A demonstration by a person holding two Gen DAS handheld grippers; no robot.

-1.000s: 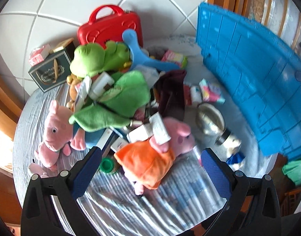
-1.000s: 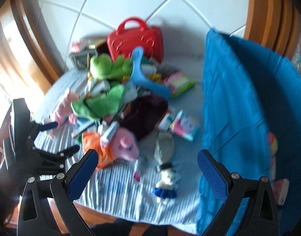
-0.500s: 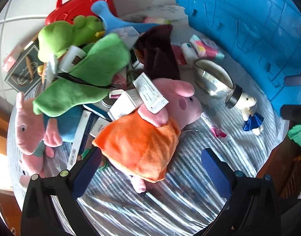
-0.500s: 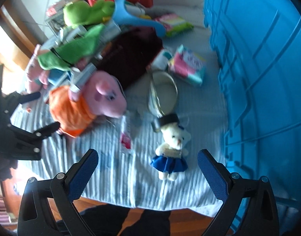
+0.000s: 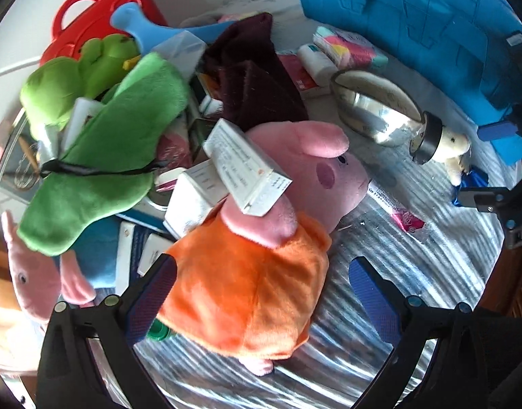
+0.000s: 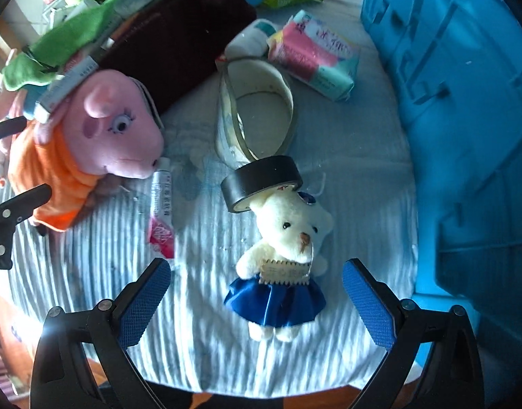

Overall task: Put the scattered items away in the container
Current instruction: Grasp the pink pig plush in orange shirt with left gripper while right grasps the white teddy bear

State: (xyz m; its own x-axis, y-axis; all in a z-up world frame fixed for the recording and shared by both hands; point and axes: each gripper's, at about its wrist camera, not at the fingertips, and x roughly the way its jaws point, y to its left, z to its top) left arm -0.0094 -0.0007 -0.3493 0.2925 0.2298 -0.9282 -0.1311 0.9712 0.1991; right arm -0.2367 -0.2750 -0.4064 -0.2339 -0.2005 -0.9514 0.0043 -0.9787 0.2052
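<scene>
My left gripper [image 5: 261, 293] is open, its blue pads on either side of the orange dress of a pink pig plush [image 5: 261, 266]. White boxes [image 5: 243, 167] lie on the pig's head. My right gripper [image 6: 257, 293] is open around a small white bear [image 6: 284, 259] in a blue skirt, pads apart from it. A black tape roll [image 6: 261, 179] rests on the bear's head. The blue plastic container [image 6: 465, 119] stands at the right; in the left wrist view [image 5: 414, 17] it is at the top right.
A heap of plush toys, boxes and a dark red cloth [image 5: 254, 81] covers the striped tablecloth [image 6: 199, 323]. A clear tape roll [image 6: 257, 112], a tube [image 6: 162, 211] and a tissue pack [image 6: 315, 54] lie near the bear. A red case [image 5: 100, 13] stands behind.
Both grippers have moved down and forward. The left one has closed in on the pig plush, the right one on the small bear. Both jaws stay open.
</scene>
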